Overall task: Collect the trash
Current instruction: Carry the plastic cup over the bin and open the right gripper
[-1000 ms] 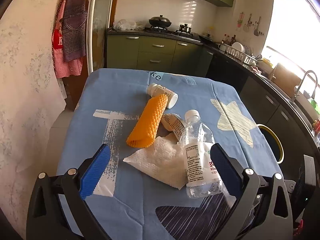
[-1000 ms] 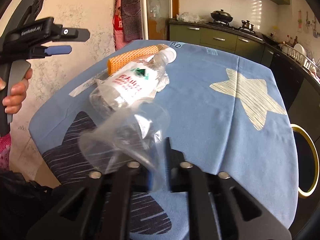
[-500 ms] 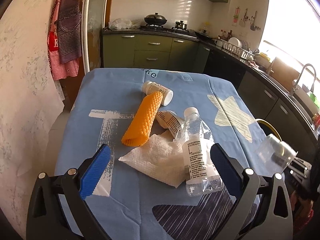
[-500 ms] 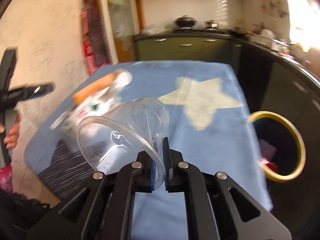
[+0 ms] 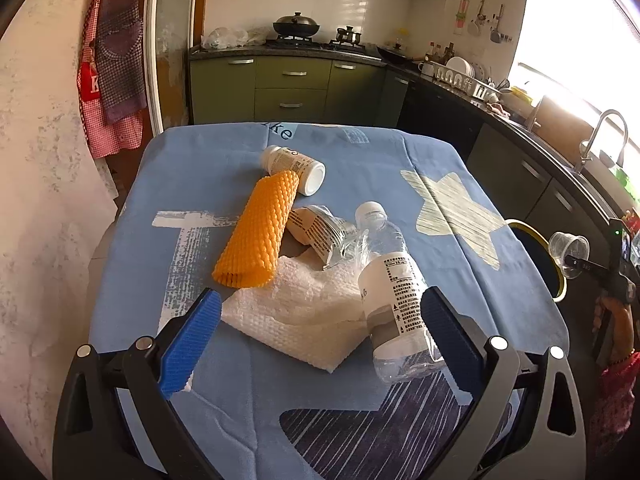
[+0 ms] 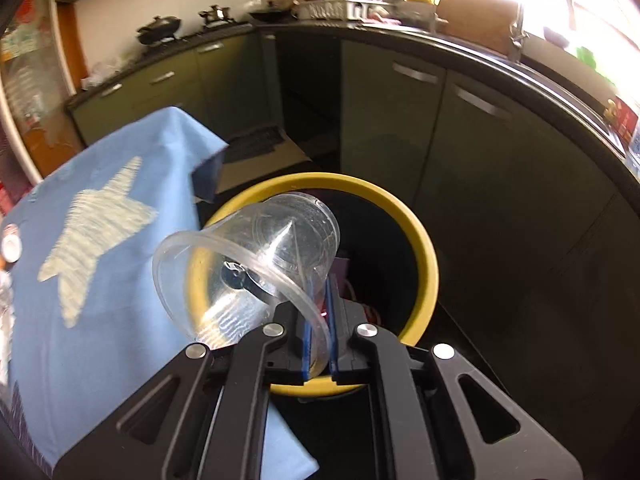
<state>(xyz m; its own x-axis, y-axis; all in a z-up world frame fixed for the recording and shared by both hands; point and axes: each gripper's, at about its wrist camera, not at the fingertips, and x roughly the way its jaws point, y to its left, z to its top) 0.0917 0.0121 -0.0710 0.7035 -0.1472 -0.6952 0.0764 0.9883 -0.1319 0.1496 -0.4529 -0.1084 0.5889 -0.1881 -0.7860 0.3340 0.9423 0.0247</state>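
My right gripper [image 6: 319, 300] is shut on the wall of a clear plastic cup [image 6: 256, 256], which hangs tilted over the yellow-rimmed trash bin [image 6: 424, 252] beside the table. The same clear plastic cup [image 5: 568, 248] shows at the far right of the left wrist view, above the trash bin [image 5: 560, 284]. My left gripper [image 5: 320, 332] is open above the near end of the blue tablecloth [image 5: 200, 184]. Ahead of it lie a white paper towel [image 5: 304, 316], a clear water bottle [image 5: 394, 292], an orange foam net sleeve [image 5: 262, 228], a crumpled wrapper [image 5: 320, 230] and a white bottle [image 5: 296, 166].
Green kitchen cabinets [image 6: 440, 120] and a dark counter [image 5: 500, 112] run along the right behind the bin. Some rubbish lies inside the bin [image 6: 344, 268]. A wall [image 5: 40, 200] with hanging aprons [image 5: 116, 76] borders the table's left side.
My right gripper has swung off the table to the right with the cup and now hangs over the bin. My left gripper has drifted slightly, still open over the trash pile.
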